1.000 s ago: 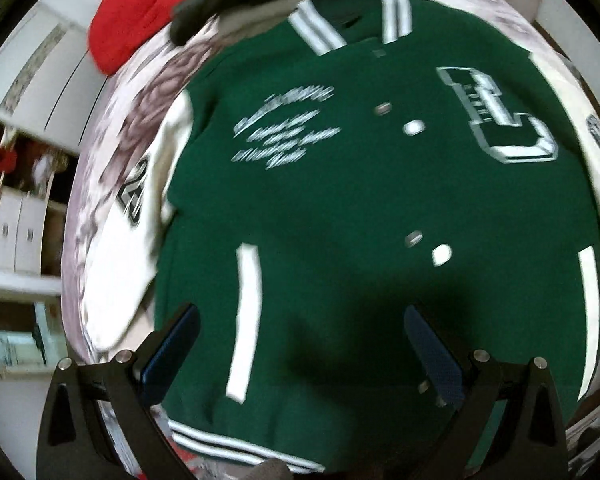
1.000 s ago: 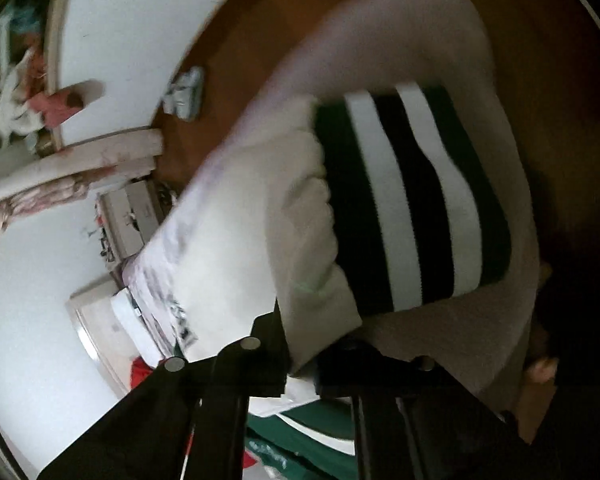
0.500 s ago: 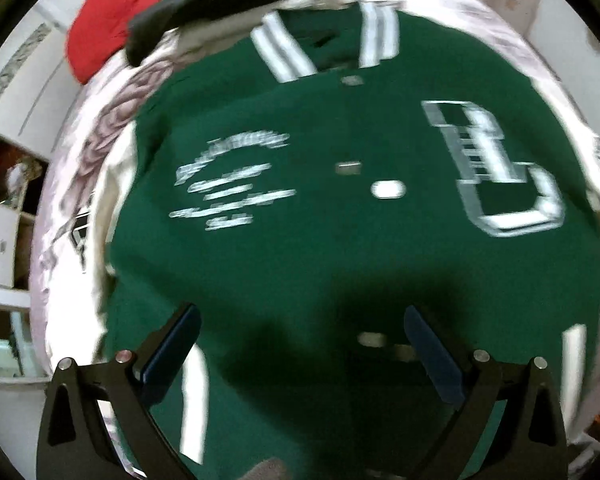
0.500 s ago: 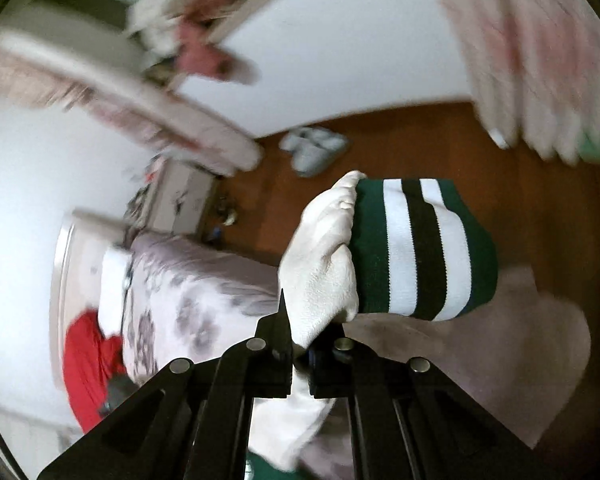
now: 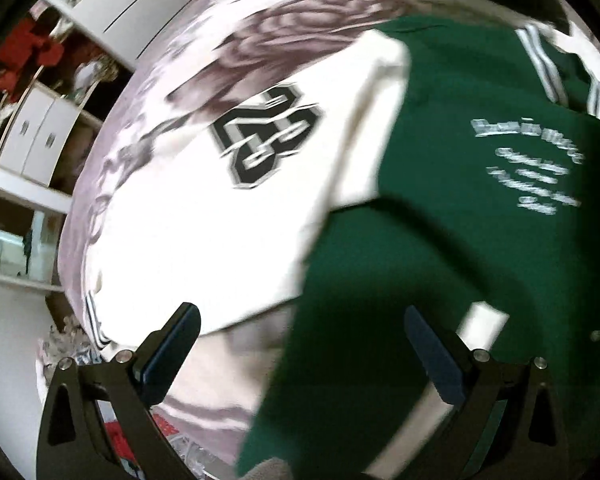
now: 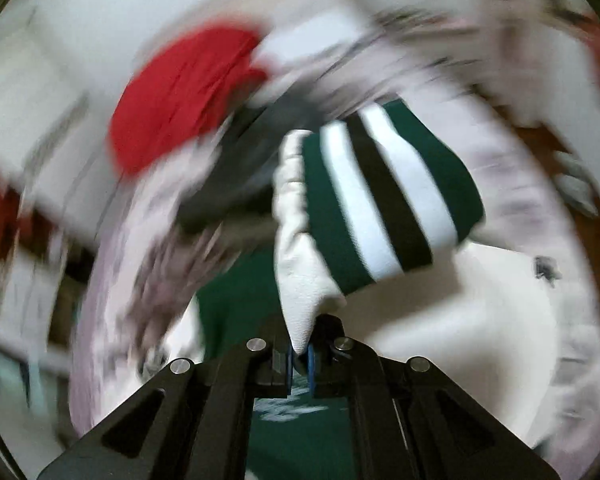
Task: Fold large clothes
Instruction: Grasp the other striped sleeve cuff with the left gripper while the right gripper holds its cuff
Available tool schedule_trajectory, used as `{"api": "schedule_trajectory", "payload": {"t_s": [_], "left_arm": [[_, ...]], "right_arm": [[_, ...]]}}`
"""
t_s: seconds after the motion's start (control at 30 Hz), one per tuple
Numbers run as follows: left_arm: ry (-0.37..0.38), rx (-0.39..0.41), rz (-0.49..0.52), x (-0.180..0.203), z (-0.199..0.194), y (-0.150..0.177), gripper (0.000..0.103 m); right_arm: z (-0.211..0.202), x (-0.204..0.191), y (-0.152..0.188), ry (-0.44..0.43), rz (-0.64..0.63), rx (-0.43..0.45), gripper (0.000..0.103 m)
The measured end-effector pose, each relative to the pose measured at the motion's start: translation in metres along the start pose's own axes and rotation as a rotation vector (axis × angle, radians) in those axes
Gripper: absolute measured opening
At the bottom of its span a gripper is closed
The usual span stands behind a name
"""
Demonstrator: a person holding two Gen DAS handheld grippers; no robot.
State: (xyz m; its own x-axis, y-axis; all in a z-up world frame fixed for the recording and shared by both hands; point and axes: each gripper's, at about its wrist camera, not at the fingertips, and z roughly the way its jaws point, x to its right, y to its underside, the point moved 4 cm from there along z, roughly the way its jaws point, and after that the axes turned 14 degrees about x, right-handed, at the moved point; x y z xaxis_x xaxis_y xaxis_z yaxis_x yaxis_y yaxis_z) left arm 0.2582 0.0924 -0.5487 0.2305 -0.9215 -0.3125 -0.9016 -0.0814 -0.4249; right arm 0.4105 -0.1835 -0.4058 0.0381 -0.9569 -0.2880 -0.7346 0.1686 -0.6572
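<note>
A green varsity jacket with cream sleeves lies spread on a floral bedspread. One cream sleeve with a black number patch lies flat beside the green body. My left gripper hovers open above the edge where that sleeve meets the body, with nothing between its fingers. My right gripper is shut on the other cream sleeve just behind its green, white and black striped cuff, which is lifted above the jacket's green body.
A red garment and a dark garment lie at the head of the bed. White cabinets and shelves stand beyond the bed's left side. Brown wooden floor shows on the right.
The left gripper has swept from over the jacket's chest across to its sleeve side. The right gripper has swung round with the cuffed sleeve, from over the floor to over the bed.
</note>
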Motion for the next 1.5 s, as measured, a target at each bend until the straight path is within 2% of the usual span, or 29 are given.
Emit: {"api": "schedule_trajectory", "payload": {"t_s": [0.07, 0.1, 0.13, 0.2, 0.27, 0.33, 0.37, 0.4, 0.47, 0.53, 0.6, 0.63, 0.67, 0.77, 0.8, 0.87, 0.93, 1.0, 1.07, 1.1, 1.13, 1.23, 1.27, 1.33, 1.37, 1.4, 1.43, 1.47, 1.5], "left_arm": [[-0.003, -0.021, -0.016, -0.017, 0.009, 0.007, 0.103], [-0.002, -0.028, -0.026, -0.022, 0.011, 0.009, 0.103], [0.002, -0.035, -0.035, -0.027, 0.015, 0.010, 0.103], [0.019, -0.039, -0.048, -0.034, 0.017, 0.012, 0.103], [0.028, -0.034, -0.043, -0.039, 0.016, 0.013, 0.103], [0.039, -0.033, -0.039, -0.042, 0.013, 0.015, 0.103], [0.041, -0.035, -0.036, -0.042, 0.011, 0.016, 0.103], [0.043, -0.038, -0.034, -0.042, 0.011, 0.017, 0.103], [0.038, -0.043, -0.028, -0.041, 0.009, 0.019, 0.103], [0.016, -0.041, -0.018, -0.041, 0.010, 0.020, 0.103], [-0.009, -0.052, -0.015, -0.042, 0.014, 0.023, 0.103], [-0.019, -0.064, -0.020, -0.043, 0.017, 0.025, 0.103], [-0.027, -0.090, -0.039, -0.047, 0.021, 0.029, 0.103], [-0.048, -0.122, -0.094, -0.060, 0.025, 0.037, 0.103], [-0.054, -0.133, -0.116, -0.066, 0.027, 0.042, 0.103], [-0.065, -0.169, -0.158, -0.079, 0.031, 0.054, 0.103], [-0.058, -0.205, -0.212, -0.092, 0.034, 0.065, 0.103], [-0.041, -0.227, -0.301, -0.113, 0.035, 0.078, 0.103], [-0.010, -0.244, -0.429, -0.141, 0.038, 0.093, 0.103], [0.004, -0.256, -0.506, -0.156, 0.041, 0.102, 0.103], [0.021, -0.266, -0.584, -0.170, 0.045, 0.110, 0.103], [0.105, -0.286, -0.922, -0.220, 0.067, 0.139, 0.103], [0.139, -0.270, -1.051, -0.237, 0.075, 0.148, 0.103], [0.174, -0.178, -1.303, -0.273, 0.092, 0.164, 0.103], [0.170, -0.146, -1.359, -0.284, 0.097, 0.167, 0.100], [0.156, -0.092, -1.435, -0.299, 0.106, 0.172, 0.087], [0.134, -0.060, -1.478, -0.310, 0.113, 0.174, 0.062], [0.111, -0.040, -1.512, -0.320, 0.122, 0.174, 0.054], [0.121, -0.020, -1.524, -0.325, 0.128, 0.171, 0.039]], "right_arm": [[0.057, -0.046, 0.041, -0.017, -0.112, -0.116, 0.005], [0.085, -0.061, 0.065, -0.014, -0.162, -0.208, 0.005], [0.106, -0.066, 0.086, -0.003, -0.177, -0.291, 0.007], [0.116, -0.058, 0.111, -0.043, -0.123, -0.386, 0.017], [0.087, -0.032, 0.119, -0.087, 0.003, -0.377, 0.050], [0.038, 0.001, 0.120, -0.067, 0.073, -0.296, 0.059], [0.021, 0.012, 0.119, -0.044, 0.090, -0.271, 0.059], [-0.006, 0.038, 0.125, 0.020, 0.105, -0.245, 0.059], [-0.038, 0.077, 0.142, 0.141, 0.124, -0.255, 0.059], [-0.048, 0.129, 0.181, 0.287, 0.154, -0.363, 0.059], [-0.046, 0.172, 0.212, 0.311, 0.229, -0.473, 0.057], [-0.044, 0.192, 0.224, 0.333, 0.268, -0.493, 0.052], [-0.046, 0.209, 0.226, 0.362, 0.289, -0.467, 0.048], [-0.060, 0.251, 0.205, 0.460, 0.350, -0.306, 0.041], [-0.065, 0.269, 0.200, 0.483, 0.423, -0.266, 0.038], [-0.071, 0.294, 0.203, 0.521, 0.519, -0.237, 0.025], [-0.071, 0.302, 0.208, 0.526, 0.509, -0.255, 0.023], [-0.071, 0.291, 0.212, 0.509, 0.444, -0.300, 0.024], [-0.072, 0.264, 0.218, 0.477, 0.376, -0.342, 0.047], [-0.077, 0.251, 0.222, 0.451, 0.370, -0.349, 0.050], [-0.084, 0.236, 0.228, 0.409, 0.379, -0.351, 0.051], [-0.098, 0.193, 0.244, 0.308, 0.397, -0.372, 0.051], [-0.096, 0.171, 0.248, 0.271, 0.394, -0.375, 0.051], [-0.090, 0.136, 0.258, 0.209, 0.387, -0.374, 0.052], [-0.086, 0.126, 0.262, 0.186, 0.384, -0.377, 0.052], [-0.080, 0.110, 0.265, 0.157, 0.376, -0.389, 0.052], [-0.071, 0.092, 0.272, 0.141, 0.366, -0.402, 0.052], [-0.053, 0.077, 0.264, 0.135, 0.358, -0.410, 0.052], [-0.041, 0.060, 0.266, 0.132, 0.343, -0.414, 0.052]]}}
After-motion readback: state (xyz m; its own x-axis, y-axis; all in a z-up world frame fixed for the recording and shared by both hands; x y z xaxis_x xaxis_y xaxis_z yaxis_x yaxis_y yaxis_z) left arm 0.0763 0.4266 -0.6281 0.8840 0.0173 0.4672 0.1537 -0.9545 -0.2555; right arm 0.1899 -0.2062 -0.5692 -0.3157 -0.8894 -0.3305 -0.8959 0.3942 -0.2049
